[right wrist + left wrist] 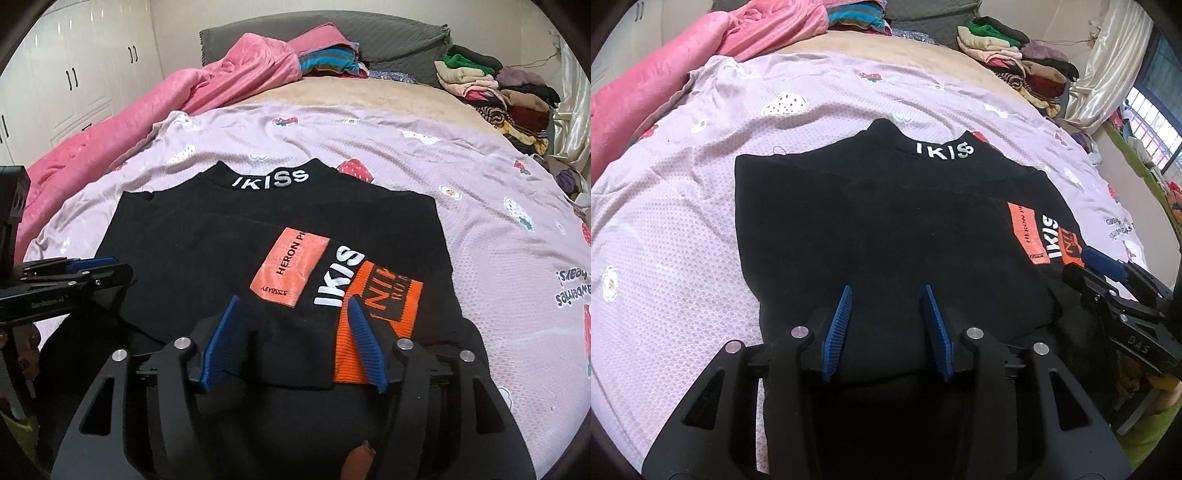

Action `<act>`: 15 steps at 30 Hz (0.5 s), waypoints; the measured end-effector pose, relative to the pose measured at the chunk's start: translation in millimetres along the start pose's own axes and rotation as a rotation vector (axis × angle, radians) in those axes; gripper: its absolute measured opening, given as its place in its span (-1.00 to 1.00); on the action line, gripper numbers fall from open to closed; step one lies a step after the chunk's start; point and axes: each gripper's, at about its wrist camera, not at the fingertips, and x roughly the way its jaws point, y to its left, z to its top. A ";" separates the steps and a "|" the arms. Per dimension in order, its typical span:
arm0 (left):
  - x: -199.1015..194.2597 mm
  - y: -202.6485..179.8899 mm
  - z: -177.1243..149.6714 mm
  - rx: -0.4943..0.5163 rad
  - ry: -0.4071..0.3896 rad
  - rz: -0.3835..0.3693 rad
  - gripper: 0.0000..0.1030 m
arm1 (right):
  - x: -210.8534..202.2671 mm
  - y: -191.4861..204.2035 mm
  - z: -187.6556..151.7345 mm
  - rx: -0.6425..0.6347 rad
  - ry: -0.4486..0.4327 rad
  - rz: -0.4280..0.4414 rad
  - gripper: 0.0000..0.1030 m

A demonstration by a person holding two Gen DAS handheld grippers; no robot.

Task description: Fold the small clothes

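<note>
Left wrist view: a black shirt [871, 221] is laid flat on a lilac bedsheet [683, 229], its near edge folded up. The left gripper [886, 291] is held open over that edge; the right gripper [293, 306] is spread, fingers [364, 332] around the hem, nothing gripped

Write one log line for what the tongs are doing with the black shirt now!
stage: mid-fold | black shirt flat on lilac sheet | left tongs open over hem | right tongs open, hem between, not pinched
</note>
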 end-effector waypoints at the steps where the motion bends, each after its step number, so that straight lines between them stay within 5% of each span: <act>1: -0.8 -0.7 0.1 0.001 -0.002 0.000 -0.31 | -1.3 -0.2 0.0 0.002 -0.002 -0.001 0.24; 15: -15.7 -10.2 4.8 0.026 -0.043 0.018 0.26 | -19.2 -5.1 0.8 0.022 -0.040 -0.011 0.60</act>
